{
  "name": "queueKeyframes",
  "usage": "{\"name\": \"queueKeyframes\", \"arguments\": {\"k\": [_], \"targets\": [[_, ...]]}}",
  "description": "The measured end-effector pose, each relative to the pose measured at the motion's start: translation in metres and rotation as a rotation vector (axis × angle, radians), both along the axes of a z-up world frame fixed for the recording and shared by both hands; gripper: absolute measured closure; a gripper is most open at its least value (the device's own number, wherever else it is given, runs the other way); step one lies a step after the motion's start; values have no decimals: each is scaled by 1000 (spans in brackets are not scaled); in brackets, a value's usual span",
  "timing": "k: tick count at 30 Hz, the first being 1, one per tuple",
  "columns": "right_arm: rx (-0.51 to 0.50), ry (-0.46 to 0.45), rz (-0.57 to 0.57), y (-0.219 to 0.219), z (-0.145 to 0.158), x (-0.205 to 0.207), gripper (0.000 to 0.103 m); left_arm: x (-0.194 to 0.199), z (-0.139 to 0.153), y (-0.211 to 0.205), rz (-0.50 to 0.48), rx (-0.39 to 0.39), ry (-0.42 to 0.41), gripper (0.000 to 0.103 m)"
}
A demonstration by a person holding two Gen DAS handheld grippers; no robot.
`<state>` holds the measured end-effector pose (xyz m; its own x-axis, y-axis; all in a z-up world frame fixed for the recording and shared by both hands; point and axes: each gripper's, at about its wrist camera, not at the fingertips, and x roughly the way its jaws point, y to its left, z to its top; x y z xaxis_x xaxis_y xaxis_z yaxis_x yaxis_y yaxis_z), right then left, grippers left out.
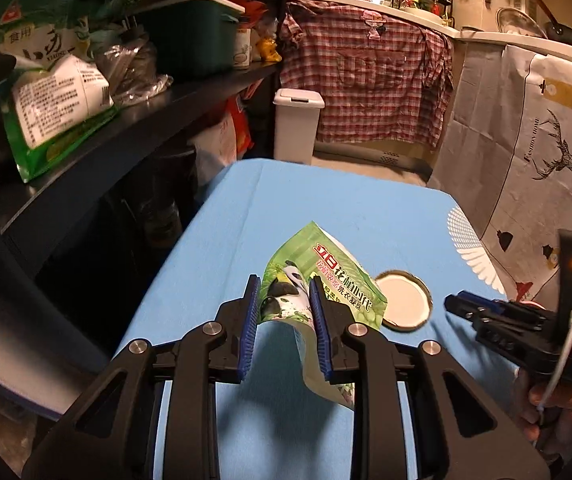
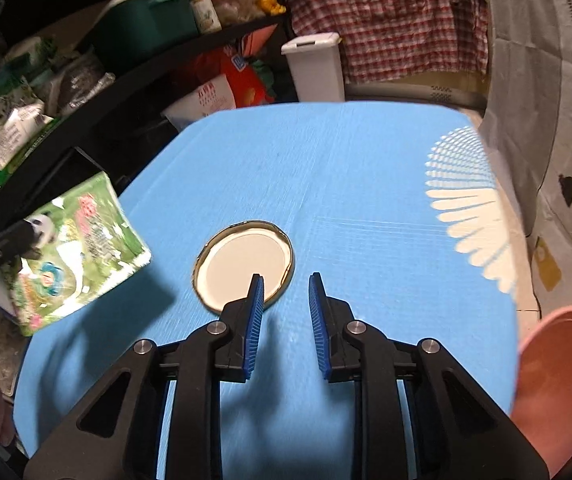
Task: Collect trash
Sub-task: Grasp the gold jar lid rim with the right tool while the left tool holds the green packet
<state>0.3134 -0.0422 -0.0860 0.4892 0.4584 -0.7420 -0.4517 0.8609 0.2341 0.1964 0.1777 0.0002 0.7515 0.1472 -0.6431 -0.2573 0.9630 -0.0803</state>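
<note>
My left gripper [image 1: 284, 280] is shut on a green laundry-pod pouch [image 1: 325, 280] with a panda print and holds it above the blue tabletop [image 1: 325, 208]. The pouch also shows lifted at the left of the right wrist view [image 2: 82, 248]. A round metal jar lid [image 2: 242, 264] lies inner side up on the table; it also shows just right of the pouch in the left wrist view [image 1: 403, 302]. My right gripper [image 2: 284, 280] is open and empty, its left fingertip over the lid's near edge. It shows at the right of the left wrist view [image 1: 461, 306].
A white lidded bin [image 1: 295, 124] stands on the floor beyond the table's far edge. A dark shelf unit [image 1: 126, 128] full of bags lines the left side. A pink bowl [image 2: 557, 384] sits at the table's right near corner. A white fan-shaped mat [image 2: 473, 208] lies at the right edge.
</note>
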Motion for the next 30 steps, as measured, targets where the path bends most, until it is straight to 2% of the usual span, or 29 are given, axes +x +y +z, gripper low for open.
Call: {"name": "queueKeyframes", "arguments": {"k": [4, 7, 10, 13, 19, 30], "targets": [[-14, 21, 5, 13, -10, 12, 83, 4, -1, 11, 10, -13, -3, 78], [-44, 29, 7, 19, -16, 16, 92, 5, -4, 14, 9, -11, 3, 78], [-63, 16, 7, 22, -15, 15, 99, 7, -6, 17, 6, -8, 9, 78], [-79, -14, 2, 22, -10, 11, 100, 7, -6, 18, 5, -9, 8, 78], [-91, -65, 0, 14, 13, -1, 100, 1, 0, 9, -9, 3, -9, 78], [-84, -174, -62, -38, 88, -48, 100, -22, 24, -15, -59, -10, -63, 78]]}}
